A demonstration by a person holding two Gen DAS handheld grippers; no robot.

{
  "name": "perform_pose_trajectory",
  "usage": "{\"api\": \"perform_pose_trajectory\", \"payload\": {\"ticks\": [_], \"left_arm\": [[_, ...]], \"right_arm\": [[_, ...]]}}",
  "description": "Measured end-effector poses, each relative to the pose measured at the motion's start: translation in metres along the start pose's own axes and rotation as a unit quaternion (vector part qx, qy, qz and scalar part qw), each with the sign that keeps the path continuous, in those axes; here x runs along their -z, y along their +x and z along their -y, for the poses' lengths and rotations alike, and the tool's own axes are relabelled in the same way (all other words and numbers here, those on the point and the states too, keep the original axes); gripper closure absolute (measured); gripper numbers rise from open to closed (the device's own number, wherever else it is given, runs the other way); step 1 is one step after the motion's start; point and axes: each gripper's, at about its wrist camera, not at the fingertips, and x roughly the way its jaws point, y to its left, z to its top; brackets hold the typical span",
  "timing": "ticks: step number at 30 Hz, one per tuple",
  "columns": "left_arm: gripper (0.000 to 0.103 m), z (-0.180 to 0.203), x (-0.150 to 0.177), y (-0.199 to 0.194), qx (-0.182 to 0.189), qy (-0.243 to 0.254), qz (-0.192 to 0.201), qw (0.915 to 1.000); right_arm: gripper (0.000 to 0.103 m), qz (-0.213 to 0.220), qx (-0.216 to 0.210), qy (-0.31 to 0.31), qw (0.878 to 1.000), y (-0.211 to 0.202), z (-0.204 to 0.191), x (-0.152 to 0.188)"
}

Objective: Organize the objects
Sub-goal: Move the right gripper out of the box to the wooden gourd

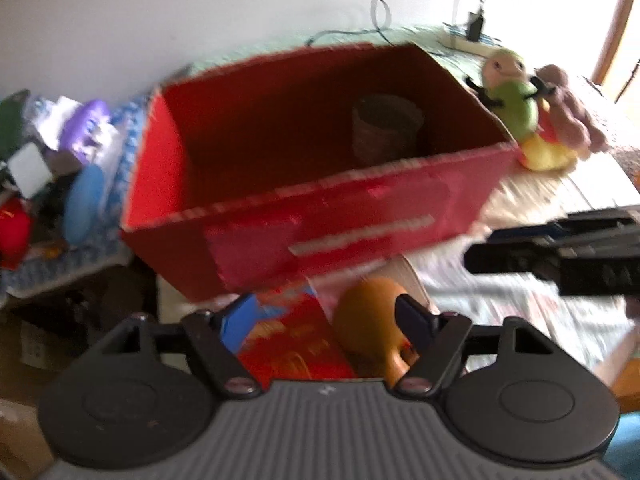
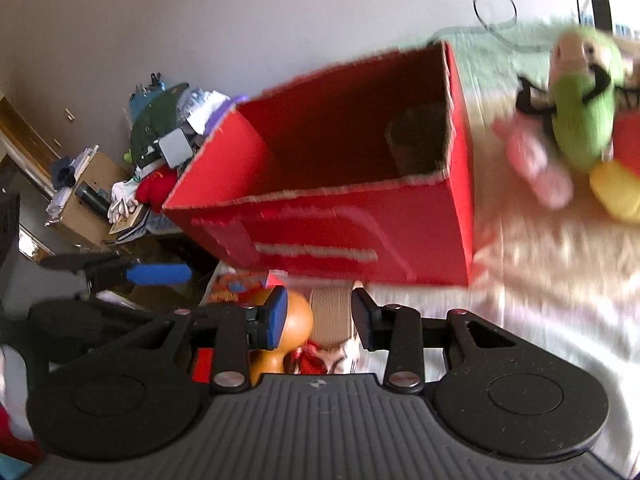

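Observation:
An open red cardboard box (image 1: 320, 216) (image 2: 344, 232) stands on the cloth-covered table with a brown cup (image 1: 386, 128) (image 2: 418, 144) inside. In front of it lie a red snack packet (image 1: 292, 344), an orange gourd-shaped object (image 1: 368, 312) (image 2: 298, 320) and a tan cardboard-coloured thing (image 2: 332, 312). My left gripper (image 1: 326, 320) hangs open over the packet and the orange object; its pads do not visibly press either. My right gripper (image 2: 320, 316) is open above the tan thing. It also enters the left wrist view from the right (image 1: 484, 246).
Plush toys, a green one (image 1: 512, 96) (image 2: 580, 112) and a pink one (image 2: 532, 164), lie right of the box. A heap of clutter (image 1: 60, 160) (image 2: 160, 148) fills a low shelf to the left. A power strip with cables (image 1: 472, 36) sits at the back.

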Motion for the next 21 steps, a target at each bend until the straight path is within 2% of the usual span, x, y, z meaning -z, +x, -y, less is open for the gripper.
{"api": "perform_pose_trajectory", "payload": {"ticks": [2, 7, 13, 21], "left_arm": [[0.029, 0.001, 0.008, 0.003, 0.025, 0.003, -0.005, 0.9997], [0.041, 0.006, 0.021, 0.013, 0.083, -0.01, -0.021, 0.9963], [0.048, 0.007, 0.028, 0.02, 0.112, -0.012, -0.025, 0.9933], [0.049, 0.001, 0.032, 0.03, 0.136, -0.017, -0.027, 0.9902]], "right_arm": [[0.064, -0.016, -0.016, 0.016, 1.0, 0.003, 0.004, 0.004], [0.064, -0.046, -0.056, 0.049, 0.996, 0.016, 0.006, 0.009], [0.064, -0.061, -0.061, 0.068, 0.994, 0.028, 0.006, 0.014], [0.062, -0.086, -0.075, 0.082, 0.99, 0.044, 0.003, 0.018]]}}
